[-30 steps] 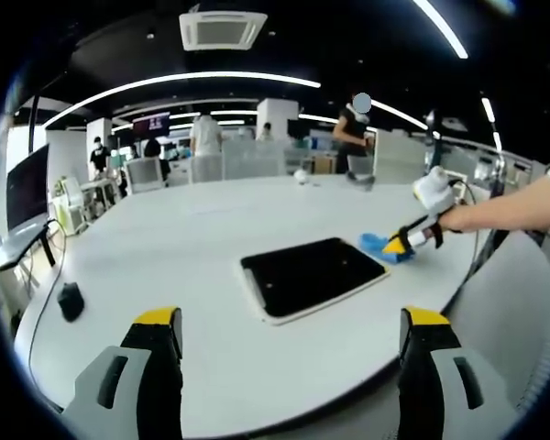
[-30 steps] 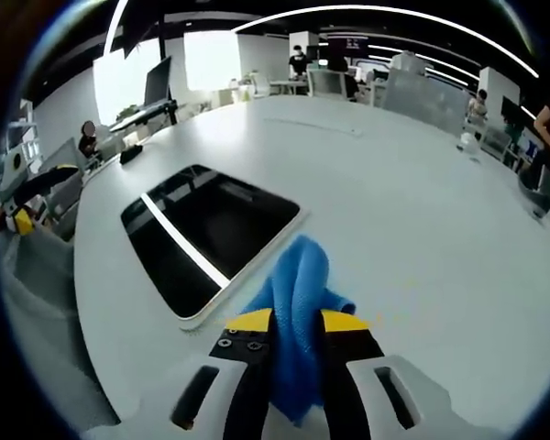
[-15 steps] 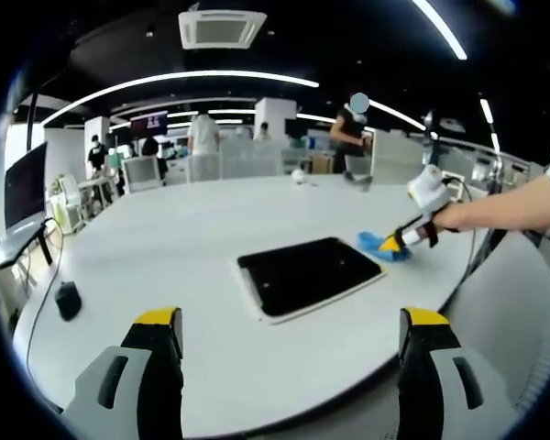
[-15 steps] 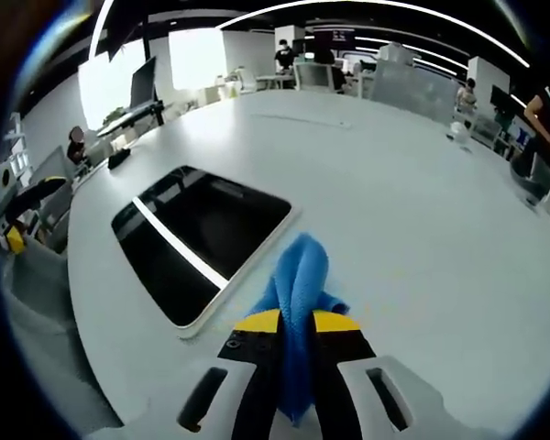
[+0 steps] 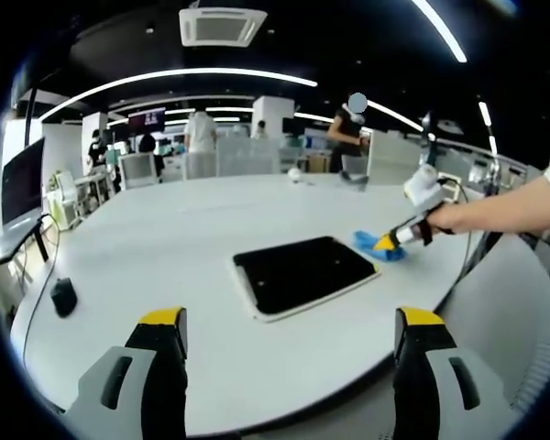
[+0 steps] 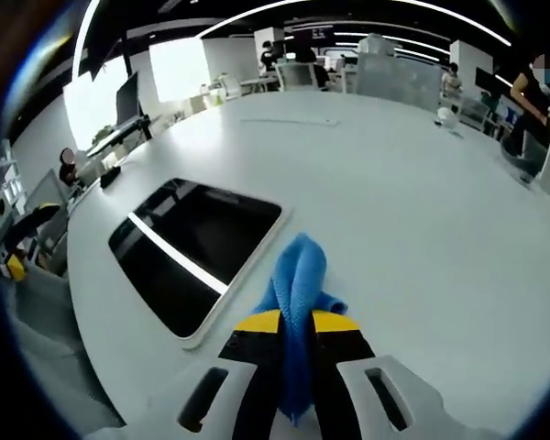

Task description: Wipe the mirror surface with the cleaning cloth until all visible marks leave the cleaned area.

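A dark rectangular mirror (image 5: 302,274) with a white rim lies flat on the white table (image 5: 174,257); in the right gripper view the mirror (image 6: 188,252) reflects a ceiling light strip. My right gripper (image 6: 296,323) is shut on a blue cleaning cloth (image 6: 298,280), which rests on the table just off the mirror's near right edge. In the left gripper view that right gripper (image 5: 391,240) and the cloth (image 5: 371,244) sit at the mirror's far right corner, held by a person's hand. My left gripper (image 5: 289,321) hangs open over the table's near edge, apart from the mirror.
A black computer mouse (image 5: 63,296) with its cable lies at the table's left side. A small white object (image 5: 296,174) stands at the far edge. Several people and desks fill the office behind. A monitor (image 6: 128,92) stands beyond the table.
The jaws of my right gripper have closed tighter on the blue cloth and lifted slightly. The left view has drifted a little; the mirror has stayed in place.
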